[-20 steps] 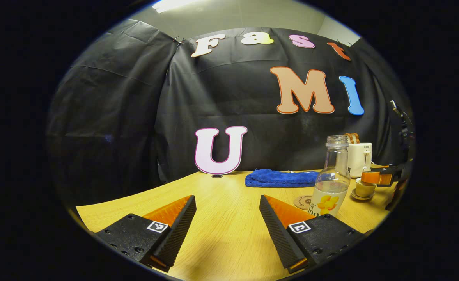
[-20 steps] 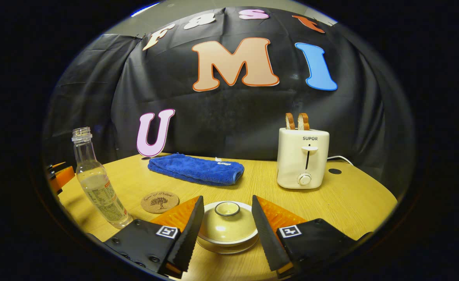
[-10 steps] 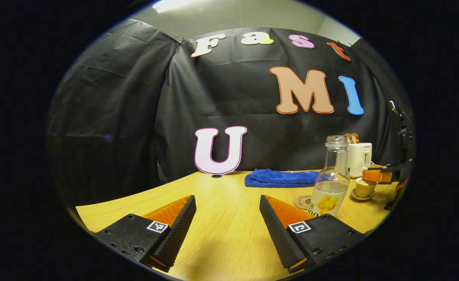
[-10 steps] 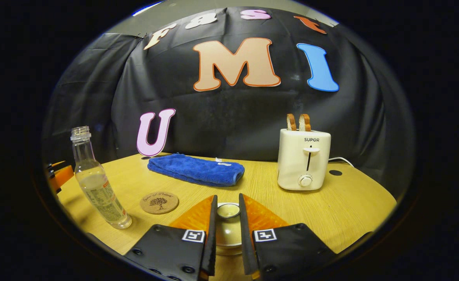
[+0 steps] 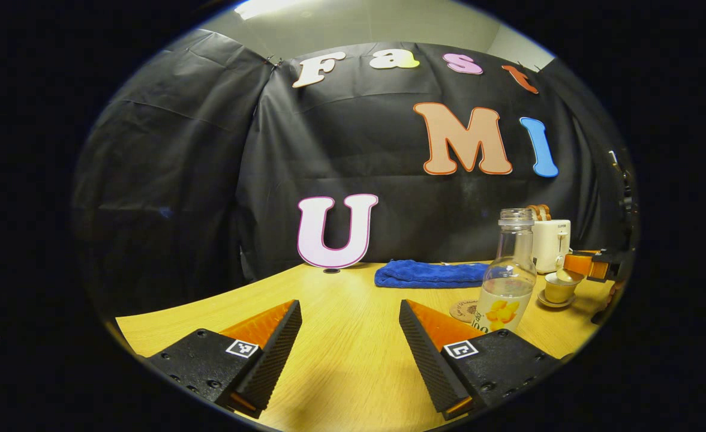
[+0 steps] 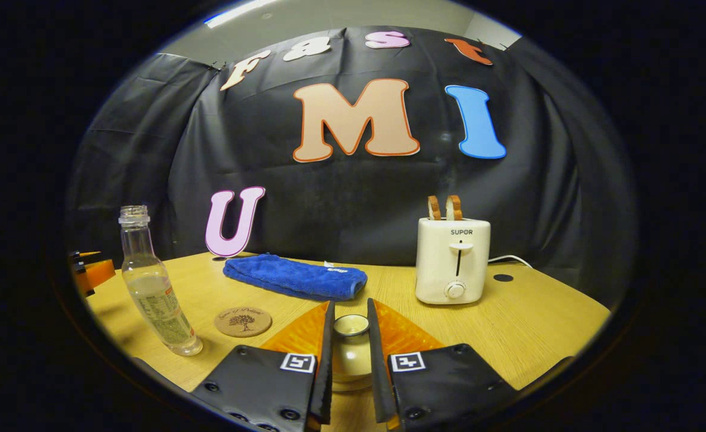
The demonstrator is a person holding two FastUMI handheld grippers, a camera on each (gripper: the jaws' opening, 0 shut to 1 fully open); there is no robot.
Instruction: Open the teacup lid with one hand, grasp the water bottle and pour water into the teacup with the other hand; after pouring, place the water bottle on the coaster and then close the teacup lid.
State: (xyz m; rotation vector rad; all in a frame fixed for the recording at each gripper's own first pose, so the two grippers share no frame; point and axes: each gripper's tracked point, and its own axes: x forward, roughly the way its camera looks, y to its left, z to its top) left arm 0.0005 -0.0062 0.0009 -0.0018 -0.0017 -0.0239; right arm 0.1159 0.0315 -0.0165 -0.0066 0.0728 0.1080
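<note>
The right gripper point(image 6: 348, 360) is clamped on the teacup lid point(image 6: 350, 345), one finger pressing each side of its knob. In the left gripper view the lid point(image 5: 566, 275) is tilted and raised clear of the teacup point(image 5: 558, 290), which sits on its saucer point(image 5: 553, 302) near the right edge of the desk point(image 5: 341, 336).

The left gripper point(image 5: 350, 345) has its fingers wide apart over bare desk near the front edge (nothing between them).

The water bottle point(image 6: 152, 283) stands upright, uncapped and partly filled, toward the left edge of the desk. The round cork coaster point(image 6: 243, 321) lies just beside it, between bottle and teacup, with nothing on it.

A folded blue towel point(image 6: 296, 276) lies near the rear edge. A white toaster point(image 6: 452, 259) with two slices of toast point(image 6: 442, 207) standing in its slots is at the rear right, apart from the towel; a white cable point(image 6: 508, 258) leads off behind it.
</note>
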